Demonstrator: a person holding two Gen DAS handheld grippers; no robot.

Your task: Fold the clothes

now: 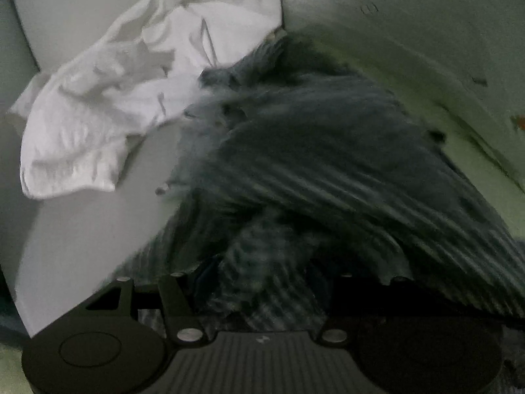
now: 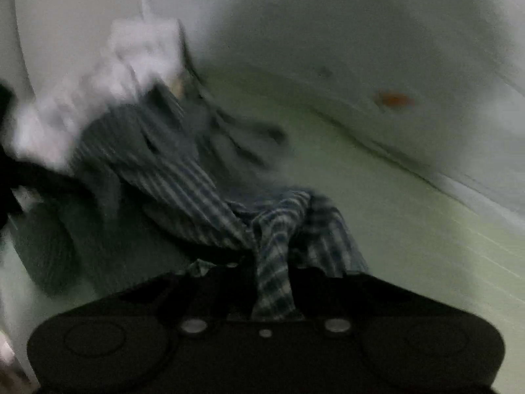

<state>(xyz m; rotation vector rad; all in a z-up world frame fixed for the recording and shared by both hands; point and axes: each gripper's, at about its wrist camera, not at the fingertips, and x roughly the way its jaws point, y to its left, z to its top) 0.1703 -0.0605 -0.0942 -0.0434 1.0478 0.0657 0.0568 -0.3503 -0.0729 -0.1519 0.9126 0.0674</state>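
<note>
Jaws of the right gripper [image 2: 272, 282] are seen pinched tight on a bunched fold of the striped shirt [image 2: 183, 180], which is drawn taut from the heap. Jaws of the left gripper [image 1: 262, 282] are held partly spread, with striped cloth bunched between them; whether it is pressed cannot be told. The striped shirt [image 1: 311, 170] is spread over a pale green surface [image 2: 410, 229]. A white garment [image 1: 131, 92] is crumpled just beside it, touching its far edge. Both views are blurred.
</note>
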